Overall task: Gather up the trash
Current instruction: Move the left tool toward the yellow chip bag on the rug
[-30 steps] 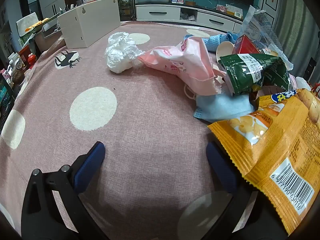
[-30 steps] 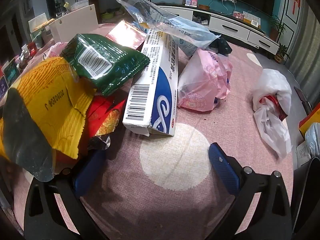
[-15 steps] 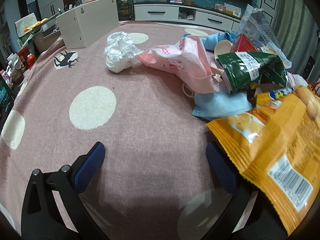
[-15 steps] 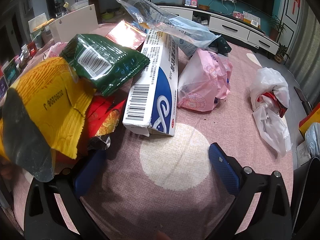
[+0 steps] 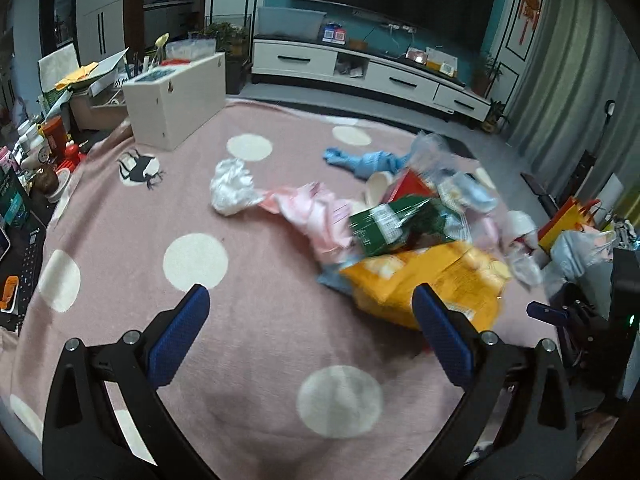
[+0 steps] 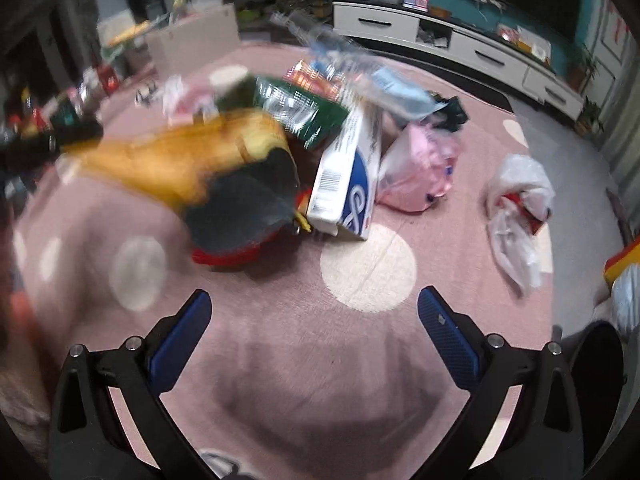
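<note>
A heap of trash sits on the pink cloth with white dots: a crinkled yellow-orange snack bag lies at its near edge, with a green foil packet touching it behind, a pink plastic bag to the left and a white and blue cardboard box leaning against the pile. A crumpled white tissue wad lies just beside the pink bag, and a white plastic bag with red inside rests well apart. The left gripper and right gripper both hover above the cloth with blue-padded jaws spread wide and nothing between them.

The crumpled white tissue wad is found left of the trash heap, with the flat yellow chip bag piled at its front, under the green foil packet.
</note>
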Available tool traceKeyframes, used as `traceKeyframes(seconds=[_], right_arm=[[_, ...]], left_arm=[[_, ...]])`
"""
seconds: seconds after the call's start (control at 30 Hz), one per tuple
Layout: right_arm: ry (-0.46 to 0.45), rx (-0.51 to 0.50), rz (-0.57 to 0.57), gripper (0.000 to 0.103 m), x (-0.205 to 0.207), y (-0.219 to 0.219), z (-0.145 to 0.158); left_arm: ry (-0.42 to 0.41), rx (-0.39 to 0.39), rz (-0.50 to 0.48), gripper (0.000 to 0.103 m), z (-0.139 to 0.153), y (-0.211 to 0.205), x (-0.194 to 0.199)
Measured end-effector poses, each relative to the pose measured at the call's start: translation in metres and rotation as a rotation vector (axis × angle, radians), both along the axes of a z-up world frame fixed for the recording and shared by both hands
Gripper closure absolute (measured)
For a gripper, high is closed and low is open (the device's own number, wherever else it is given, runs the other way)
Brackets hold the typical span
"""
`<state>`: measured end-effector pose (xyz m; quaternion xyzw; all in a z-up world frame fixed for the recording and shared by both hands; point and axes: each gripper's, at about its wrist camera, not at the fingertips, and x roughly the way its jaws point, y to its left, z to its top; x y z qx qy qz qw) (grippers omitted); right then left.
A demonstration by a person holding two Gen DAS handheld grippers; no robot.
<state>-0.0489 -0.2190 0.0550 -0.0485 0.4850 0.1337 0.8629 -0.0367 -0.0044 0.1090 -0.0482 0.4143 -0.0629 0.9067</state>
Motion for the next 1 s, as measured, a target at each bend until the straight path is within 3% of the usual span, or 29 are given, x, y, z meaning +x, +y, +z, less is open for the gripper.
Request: traceKeyframes(seconds=[0.23, 0.4, 0.53, 0.7, 1.0], right_arm=[[-0.117, 0.114, -0.074, 0.002, 0.0, -0.028, 0.076], [-0.187, 0.104, -0.116, 0.002, 0.008, -0.039, 0.102], [-0.2, 0.069, -0.153, 0.002, 0.02, -0.043, 0.097], [-0.136, 0.117, -0.2, 0.002, 0.027, -0.061, 0.078], [-0.113, 0.189, -0.259, 0.002, 0.023, -0.085, 0.068]], left_arm=[[-0.035, -0.058, -0.062, 0.003, 0.032, -0.024, -0.016], [-0.058, -0.05, -0.08, 0.003, 0.04, -0.047, -0.02], [-0.061, -0.034, -0.087, 0.003, 0.043, -0.059, -0.02], [-0.031, -0.028, -0.094, 0.003, 0.035, -0.069, -0.023], [-0.009, -0.039, -0.089, 0.003, 0.024, -0.079, -0.034]])
